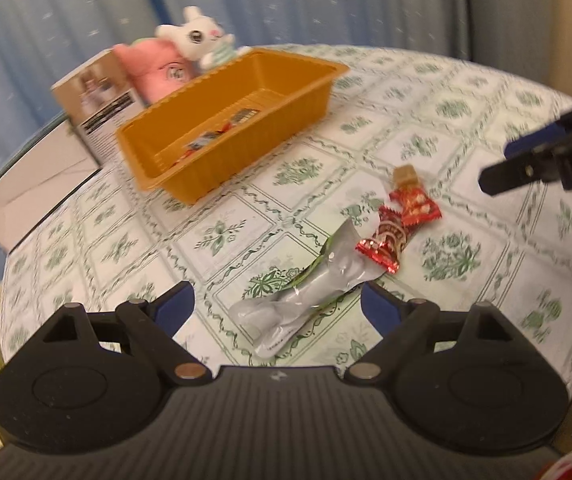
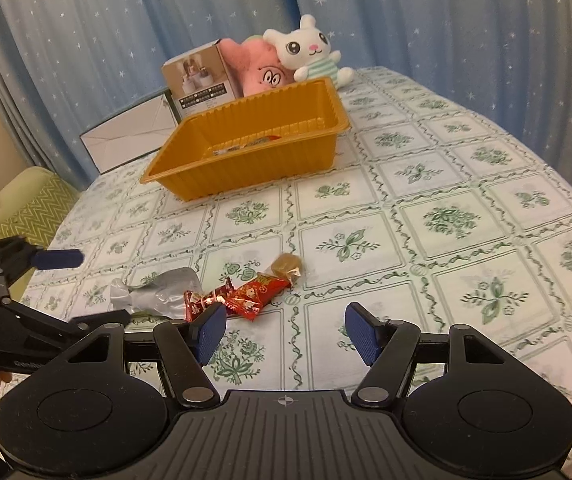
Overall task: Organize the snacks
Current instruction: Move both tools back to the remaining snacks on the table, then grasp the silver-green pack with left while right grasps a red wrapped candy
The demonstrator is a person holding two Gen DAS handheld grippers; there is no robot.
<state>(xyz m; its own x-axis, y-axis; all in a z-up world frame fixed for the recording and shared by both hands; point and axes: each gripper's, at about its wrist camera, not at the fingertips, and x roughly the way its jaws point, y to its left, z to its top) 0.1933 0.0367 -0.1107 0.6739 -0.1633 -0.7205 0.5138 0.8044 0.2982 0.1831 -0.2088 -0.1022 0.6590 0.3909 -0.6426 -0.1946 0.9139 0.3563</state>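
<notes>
Left wrist view: the left gripper (image 1: 277,300) is held with jaws spread wide; a crinkled silver packet (image 1: 305,296) is seen between them on the surface (image 1: 425,120).

Right wrist view: the right gripper (image 2: 286,330) is likewise parted, empty; shiny red wrappers (image 2: 242,296) are seen just ahead of its left jaw.

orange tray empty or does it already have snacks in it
Not empty. The orange tray already holds a few wrapped snacks on its floor, seen in both wrist views; most of it is bare. Exact count cannot be told.
</notes>
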